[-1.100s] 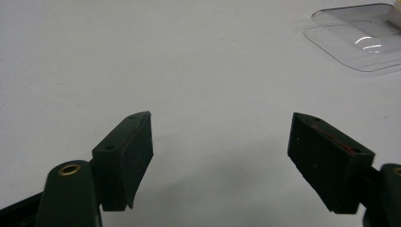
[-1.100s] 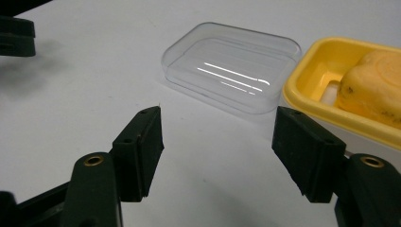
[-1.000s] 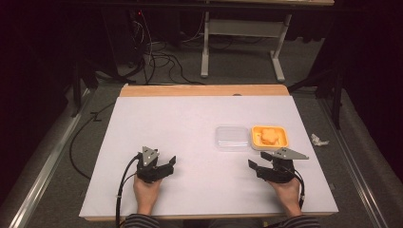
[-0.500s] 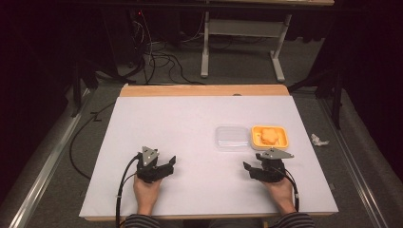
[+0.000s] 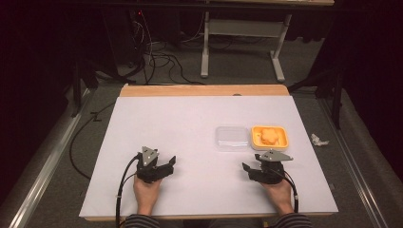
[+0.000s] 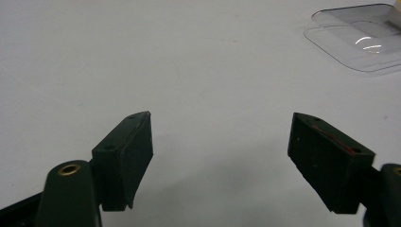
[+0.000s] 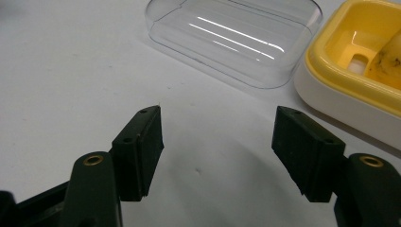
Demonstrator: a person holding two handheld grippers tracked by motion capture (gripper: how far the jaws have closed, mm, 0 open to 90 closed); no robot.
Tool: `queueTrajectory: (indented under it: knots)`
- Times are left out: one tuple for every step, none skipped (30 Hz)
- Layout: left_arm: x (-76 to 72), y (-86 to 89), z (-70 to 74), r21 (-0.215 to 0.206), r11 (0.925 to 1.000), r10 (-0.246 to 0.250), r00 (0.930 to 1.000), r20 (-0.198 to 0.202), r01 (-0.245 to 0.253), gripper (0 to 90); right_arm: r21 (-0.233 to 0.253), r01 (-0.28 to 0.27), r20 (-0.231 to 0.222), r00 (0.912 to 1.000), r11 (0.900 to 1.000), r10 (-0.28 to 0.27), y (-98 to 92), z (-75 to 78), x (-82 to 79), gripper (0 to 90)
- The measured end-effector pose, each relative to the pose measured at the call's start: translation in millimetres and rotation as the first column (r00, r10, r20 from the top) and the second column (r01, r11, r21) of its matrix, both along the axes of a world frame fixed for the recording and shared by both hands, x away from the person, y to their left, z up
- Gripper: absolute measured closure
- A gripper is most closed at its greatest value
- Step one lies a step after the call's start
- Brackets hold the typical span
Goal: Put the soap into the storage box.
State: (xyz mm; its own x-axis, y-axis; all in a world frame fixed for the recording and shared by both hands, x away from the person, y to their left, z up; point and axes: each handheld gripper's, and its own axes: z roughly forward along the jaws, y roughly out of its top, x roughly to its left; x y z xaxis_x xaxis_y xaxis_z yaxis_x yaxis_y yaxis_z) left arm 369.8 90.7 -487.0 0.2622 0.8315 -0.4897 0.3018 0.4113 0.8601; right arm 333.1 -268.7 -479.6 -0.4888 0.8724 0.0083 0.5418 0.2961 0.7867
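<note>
Two hand-held grippers rest low over a white worktop [image 5: 190, 123]; the left gripper [image 5: 164, 167] sits near the front edge, jaws spread apart with nothing between them, well apart from the containers; the right gripper [image 5: 248, 168] lies just in front of a clear plastic lid [image 5: 232, 137], jaws likewise apart and holding nothing; the lid lies flat on the worktop, just beside a yellow soap dish [image 5: 270, 137] holding an orange-yellow lump; a crumpled white scrap [image 5: 319, 140] lies off the worktop's right edge.
</note>
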Motion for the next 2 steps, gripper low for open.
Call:
queueTrajectory:
  knots:
    - [0.1, 0.0, 0.0, -0.001, 1.0, 0.0, 1.0, -0.001, 0.0, 23.5, 0.008, 0.005, -0.005, 1.0, 1.0, -0.005, 0.1, -0.2, 0.1, 34.4]
    - [0.1, 0.1, 0.0, -0.001, 1.0, 0.0, 1.0, -0.001, 0.0, 23.5, 0.008, 0.006, -0.005, 1.0, 1.0, -0.006, 0.0, -0.1, 0.1, 34.3]
